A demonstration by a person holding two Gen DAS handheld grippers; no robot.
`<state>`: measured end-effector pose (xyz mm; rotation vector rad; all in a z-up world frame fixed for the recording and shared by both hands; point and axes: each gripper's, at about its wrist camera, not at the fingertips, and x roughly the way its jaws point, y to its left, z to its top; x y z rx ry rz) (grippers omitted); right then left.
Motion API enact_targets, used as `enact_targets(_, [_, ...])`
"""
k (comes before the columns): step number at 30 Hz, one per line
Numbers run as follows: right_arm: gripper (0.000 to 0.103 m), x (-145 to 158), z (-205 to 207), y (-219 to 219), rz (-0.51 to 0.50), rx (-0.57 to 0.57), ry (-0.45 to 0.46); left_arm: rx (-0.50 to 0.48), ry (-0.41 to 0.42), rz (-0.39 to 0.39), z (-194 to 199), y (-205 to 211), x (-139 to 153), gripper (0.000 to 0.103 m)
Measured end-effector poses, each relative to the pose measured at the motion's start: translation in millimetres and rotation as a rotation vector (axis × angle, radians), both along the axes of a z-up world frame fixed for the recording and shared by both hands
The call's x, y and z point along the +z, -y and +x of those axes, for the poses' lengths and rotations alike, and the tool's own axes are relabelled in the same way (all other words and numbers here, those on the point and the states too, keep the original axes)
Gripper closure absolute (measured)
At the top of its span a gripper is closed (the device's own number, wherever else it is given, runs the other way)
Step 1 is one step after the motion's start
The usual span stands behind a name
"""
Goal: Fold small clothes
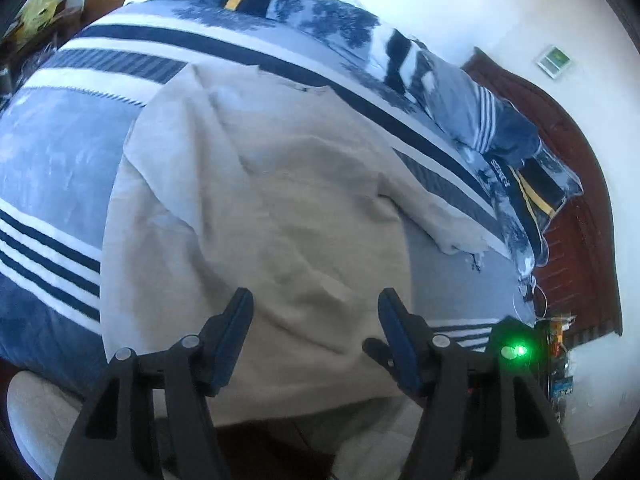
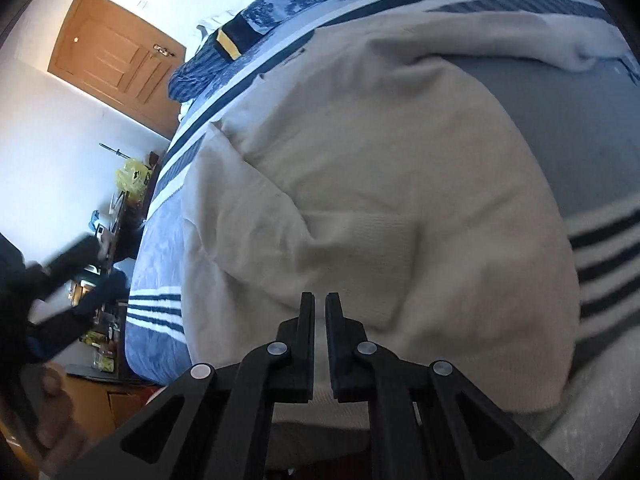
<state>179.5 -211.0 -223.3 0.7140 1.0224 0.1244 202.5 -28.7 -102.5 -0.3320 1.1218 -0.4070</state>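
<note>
I am holding my left gripper point(image 1: 316, 300) above the near part of the shirt point(image 1: 280, 208), and its jaws are standing wide apart with nothing between them. The shirt is a beige one and it is lying spread on the bed point(image 1: 52, 160), over a cover with blue, white and dark stripes. Its near hem is hanging a little over the bed edge, just under my fingers point(image 1: 236, 320). One sleeve point(image 1: 444, 220) is reaching out to the right side on the cover, and the left side of the shirt is lying folded over the body in a long crease. My right gripper point(image 2: 320, 304) is hovering over the same shirt point(image 2: 380, 200) near its lower part; its jaws are almost closed, with only a narrow gap, and no cloth is caught in them. In the right wrist view a wooden door point(image 2: 116, 60) is showing at the far left, behind the bed point(image 2: 160, 248).
</note>
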Motion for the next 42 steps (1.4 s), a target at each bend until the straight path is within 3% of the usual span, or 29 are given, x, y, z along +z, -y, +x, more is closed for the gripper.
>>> enact_targets(1, [0.083,5,0,7,-0.001,-0.01,0.009,0.0,-0.003,0.009,-4,3,7,0.039])
enact_targets(4, [0.025,20,3,17,-0.016,-0.004,0.067,-0.006,-0.057,-0.068,-10,6,24,0.039])
enact_targets(5, [0.02,27,7,17,-0.036,0.014,0.096,-0.008,-0.071,-0.108,-10,6,31,0.039])
enact_targets(8, [0.021,39,24,15,-0.097,0.049,0.132,0.018,-0.056,-0.154,-13,8,63,0.039])
enact_targets(12, [0.021,37,58,17,-0.103,0.07,0.144,0.023,-0.01,-0.246,-15,15,106,0.039])
enact_targets(15, [0.021,34,76,18,-0.099,0.077,0.146,-0.018,-0.084,-0.381,-3,24,115,0.039])
enact_targets(17, [0.021,30,86,16,-0.092,0.085,0.137,-0.036,-0.036,-0.315,0,31,118,0.039])
enact_targets(19, [0.021,24,90,13,-0.089,0.117,0.129,-0.019,0.034,-0.164,4,29,109,0.034])
enact_targets(22, [0.021,13,98,5,-0.118,0.169,0.115,0.05,0.02,-0.022,23,0,62,0.029])
enact_targets(27, [0.026,-16,111,-14,-0.126,0.263,0.094,0.235,-0.091,0.205,79,-71,-37,0.03])
enact_targets(29, [0.043,-30,115,-23,-0.113,0.303,0.063,0.279,-0.146,0.187,99,-91,-68,0.03])
enact_targets(31, [0.044,-40,116,-34,-0.118,0.351,0.049,0.318,-0.189,0.151,120,-107,-95,0.03])
enact_targets(32, [0.05,-42,114,-37,-0.13,0.366,0.048,0.325,-0.18,0.15,128,-110,-102,0.031])
enact_targets(33, [0.061,-44,114,-41,-0.156,0.382,0.044,0.324,-0.169,0.159,139,-112,-109,0.04])
enact_targets(34, [0.094,-44,114,-44,-0.189,0.392,0.021,0.315,-0.17,0.168,147,-112,-114,0.045])
enact_targets(37, [0.099,-30,107,-41,-0.145,0.392,0.019,0.307,-0.19,0.145,169,-114,-132,0.075])
enact_targets(38, [0.099,-21,100,-37,-0.127,0.385,0.026,0.321,-0.207,0.148,174,-118,-138,0.098])
enact_targets(42, [0.099,1,67,-18,-0.027,0.31,0.032,0.356,-0.219,0.082,174,-133,-148,0.101])
